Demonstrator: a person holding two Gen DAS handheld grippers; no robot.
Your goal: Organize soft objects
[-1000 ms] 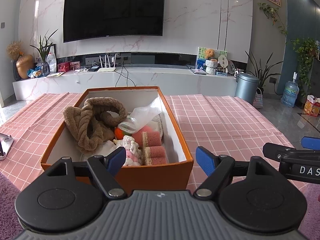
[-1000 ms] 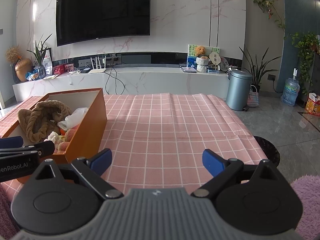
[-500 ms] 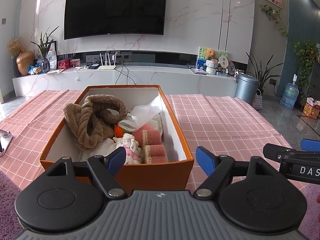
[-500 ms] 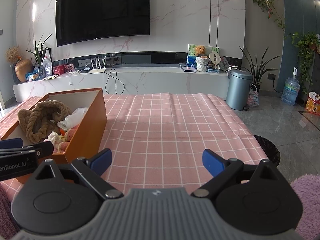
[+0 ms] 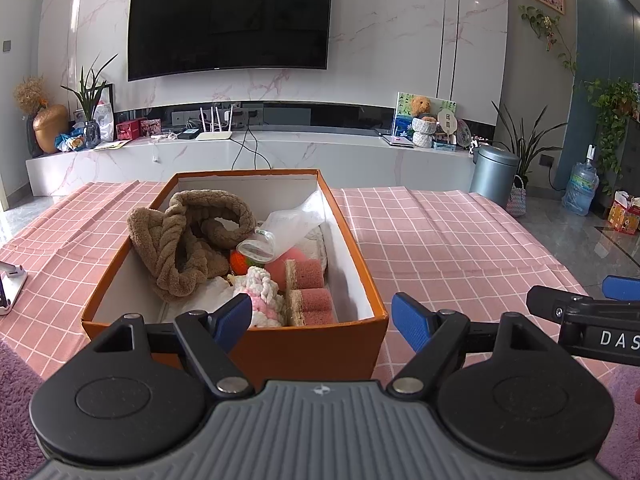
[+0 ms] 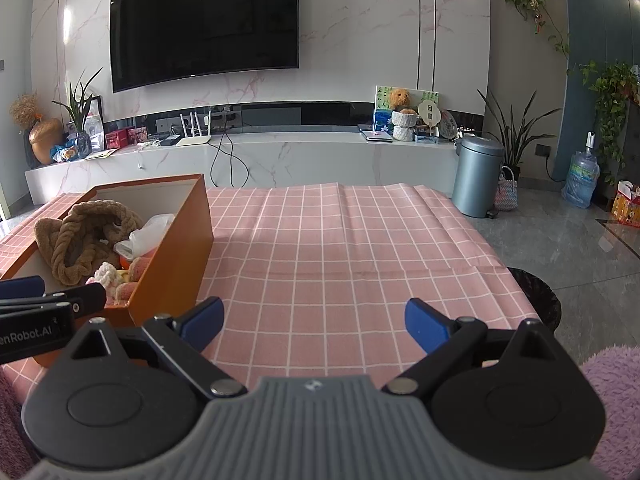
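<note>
An orange box (image 5: 312, 344) stands on the pink checked tablecloth (image 5: 440, 248). In it lie a brown braided plush piece (image 5: 188, 232), a clear plastic bag (image 5: 288, 224), an orange ball (image 5: 240, 261), a white and pink knitted item (image 5: 262, 296) and pink sponges (image 5: 310, 288). My left gripper (image 5: 322, 320) is open and empty, just before the box's near wall. My right gripper (image 6: 314, 322) is open and empty over bare cloth, right of the box (image 6: 176, 256). The left gripper's fingers (image 6: 48, 296) show at the left edge of the right wrist view.
A white stand (image 5: 10, 288) sits on the cloth at far left. A purple fluffy rug (image 6: 616, 392) lies at the table's near corners. A dark round stool (image 6: 536, 300) stands off the table's right edge. A TV console and grey bin (image 6: 476, 176) are beyond.
The left wrist view has tilted a little, so the box sits slightly lower in frame. Both grippers stay open; the right one has hardly moved.
</note>
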